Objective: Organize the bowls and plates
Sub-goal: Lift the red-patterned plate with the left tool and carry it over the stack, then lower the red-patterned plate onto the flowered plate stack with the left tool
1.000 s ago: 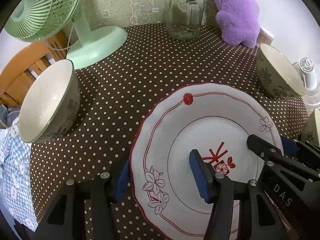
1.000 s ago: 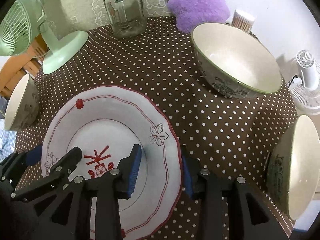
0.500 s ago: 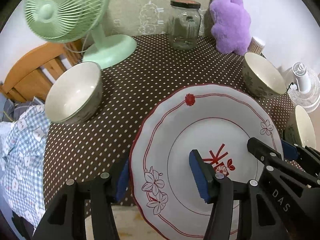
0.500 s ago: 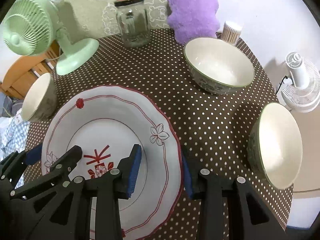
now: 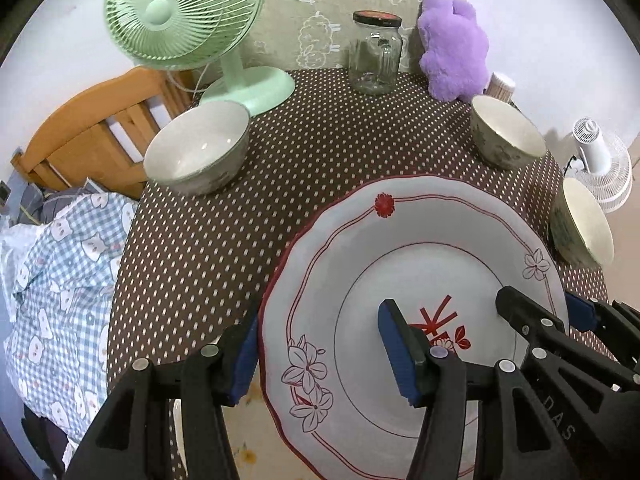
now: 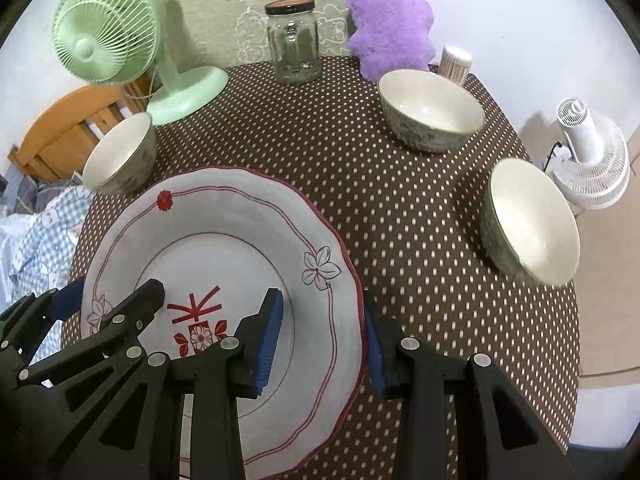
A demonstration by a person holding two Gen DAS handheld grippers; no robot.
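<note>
Jaws of the left gripper (image 5: 320, 354) closed on the plate's (image 5: 420, 240) left rim, one blue pad under the edge, the other on the white face beside the red mark. Jaws of the right gripper (image 6: 322, 344) closed likewise on the right rim of the same plate (image 6: 208, 220), one pad on the face, the other outside the edge. Both pointing steeply down, fingers nearly meeting over the plate's middle.

Beneath, a round table (image 5: 320, 128) in brown cloth with white dots. Plate held at its near side, near part jutting past the table's edge over the floor. Left of the table, a wooden chair (image 5: 92, 128) and a blue checked cloth (image 5: 60, 272). At the far left of the table, a green fan (image 5: 180, 12), upright on its base. On the floor to the right, a white fan (image 5: 600, 168).

Far right on the table, a purple plush (image 5: 454, 44) against the wall. Three bowls, all upright and well apart: left bowl (image 5: 196, 152) just in front of the green fan's base, far bowl (image 6: 430, 108) near the plush, right bowl (image 6: 528, 220) by the table's right edge. None touching the plate.

At the far middle, a glass jar (image 5: 374, 56) with a dark lid. Just right of the plush, a small tub (image 6: 454, 62) of sticks.
</note>
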